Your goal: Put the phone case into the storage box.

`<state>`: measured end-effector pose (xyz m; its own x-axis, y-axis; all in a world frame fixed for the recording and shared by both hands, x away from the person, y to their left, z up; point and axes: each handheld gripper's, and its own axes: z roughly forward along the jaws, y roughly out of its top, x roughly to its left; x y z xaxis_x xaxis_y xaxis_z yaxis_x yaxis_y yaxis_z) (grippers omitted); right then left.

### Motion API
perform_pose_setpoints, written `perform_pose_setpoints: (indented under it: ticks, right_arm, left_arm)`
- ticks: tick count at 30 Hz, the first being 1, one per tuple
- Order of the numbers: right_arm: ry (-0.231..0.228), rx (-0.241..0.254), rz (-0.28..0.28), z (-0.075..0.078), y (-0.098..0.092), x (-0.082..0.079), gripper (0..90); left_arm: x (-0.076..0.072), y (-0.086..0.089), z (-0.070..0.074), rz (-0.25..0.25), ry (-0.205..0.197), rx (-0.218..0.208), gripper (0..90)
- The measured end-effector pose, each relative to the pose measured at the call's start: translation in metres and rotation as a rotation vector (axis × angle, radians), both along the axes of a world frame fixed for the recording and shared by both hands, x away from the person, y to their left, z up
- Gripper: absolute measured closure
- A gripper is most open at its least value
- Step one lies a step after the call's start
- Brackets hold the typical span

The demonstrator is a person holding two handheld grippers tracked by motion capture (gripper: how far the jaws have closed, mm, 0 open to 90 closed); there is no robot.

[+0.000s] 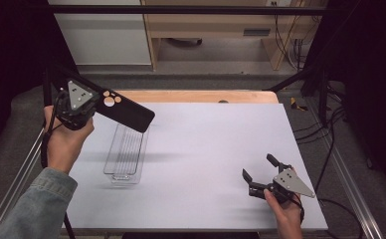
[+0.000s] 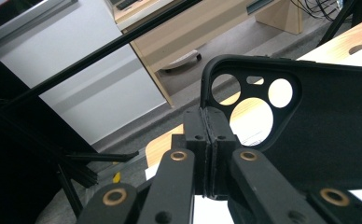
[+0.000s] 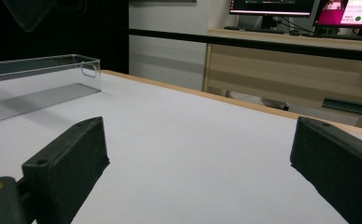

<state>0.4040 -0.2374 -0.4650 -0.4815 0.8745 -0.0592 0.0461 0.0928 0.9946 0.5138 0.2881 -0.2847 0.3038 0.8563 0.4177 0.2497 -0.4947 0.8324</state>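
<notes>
L gripper is clamped tight on the camera-hole end of a black phone case, held in the air above the far end of a clear tray. Case's long axis runs left-to-right w/ a slight downward tilt; tray's runs near-to-far, so they cross. Tray sits directly below and a bit nearer, on the left half of the counter. R gripper rests near-right, jaws wide apart, empty, well apart from tray. Plenty of bare counter between; L hand is closer.
</notes>
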Motion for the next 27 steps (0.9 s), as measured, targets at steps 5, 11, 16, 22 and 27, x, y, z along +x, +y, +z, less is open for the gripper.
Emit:
perform_pose_setpoints:
  ticks: [5,11,16,22,27]
  right_arm:
    - [0.0,0.003,0.001,-0.0004,0.0002,0.0001,4.5]
    - [0.001,0.004,0.0,-0.0006,-0.0005,0.0003,4.6]
    - [0.0,0.007,-0.001,-0.0003,-0.0008,0.0002,4.7]
    - [-0.002,0.004,0.001,-0.0003,-0.0004,0.0001,4.9]
    - [-0.002,0.006,0.002,-0.0003,-0.0003,0.0,4.6]
  left_arm:
    - [-0.0002,0.0002,0.0008,0.0,-0.005,0.03,89.0]
    - [0.0002,-0.0016,0.0018,-0.001,-0.013,0.069,89.0]
    - [0.0005,-0.0012,0.0049,0.001,-0.025,0.094,89.0]
    - [0.001,-0.0008,0.0065,0.015,-0.024,0.142,89.0]
    - [0.0053,0.0012,0.0068,0.017,-0.019,0.16,89.0]
